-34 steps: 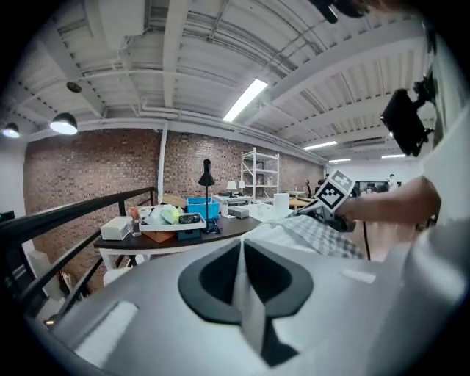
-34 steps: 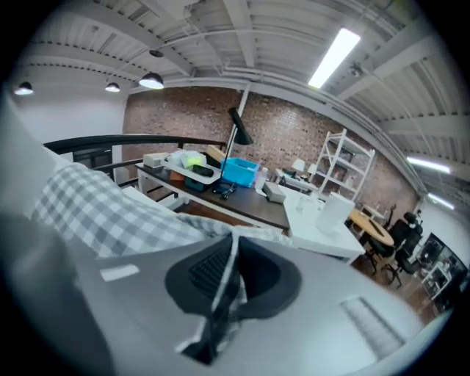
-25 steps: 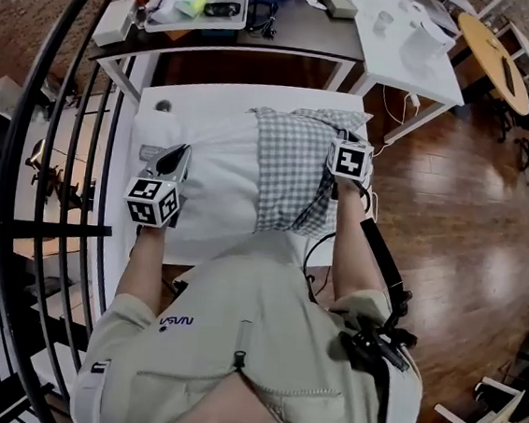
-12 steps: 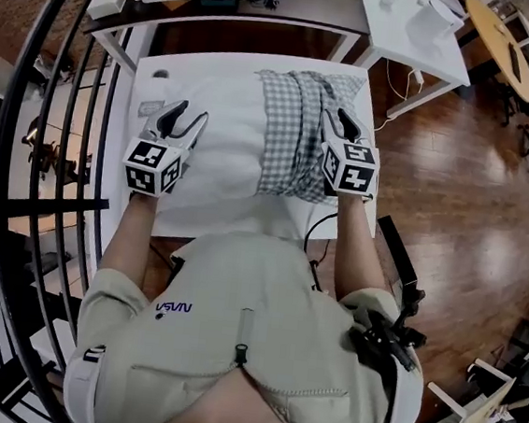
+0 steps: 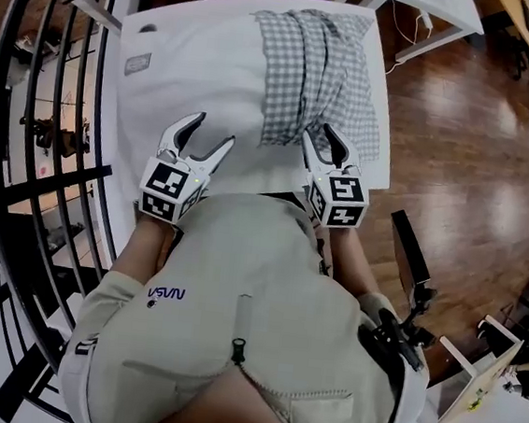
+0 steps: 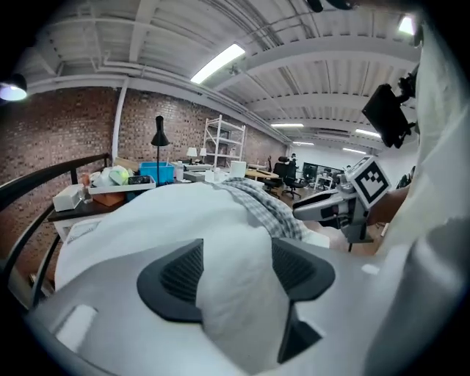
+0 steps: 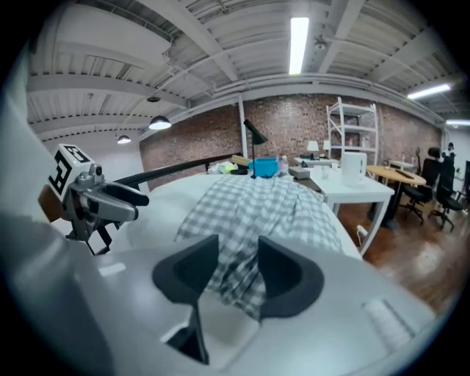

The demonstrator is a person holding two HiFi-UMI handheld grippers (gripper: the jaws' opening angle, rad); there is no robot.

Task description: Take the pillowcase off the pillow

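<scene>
Left gripper (image 5: 212, 133) and right gripper (image 5: 321, 137) were released, jaws just opened, nothing pinched between them. Checked pillowcase (image 5: 318, 61) lay bunched on white pillow (image 5: 208, 78), upper centre. A regrasp could pinch pillow with cloth and drag both.

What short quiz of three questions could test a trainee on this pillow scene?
1. True or false: the checked pillowcase lies on the left part of the white pillow.
2. Whose jaws frame the checked cloth, the left gripper or the right gripper?
3. Fill in: both grippers are ____.
Key: 1 false. 2 right gripper. 3 open; both pairs of jaws have just been opening and press on nothing: pillow shows between the left pair, pillowcase between the right.
</scene>
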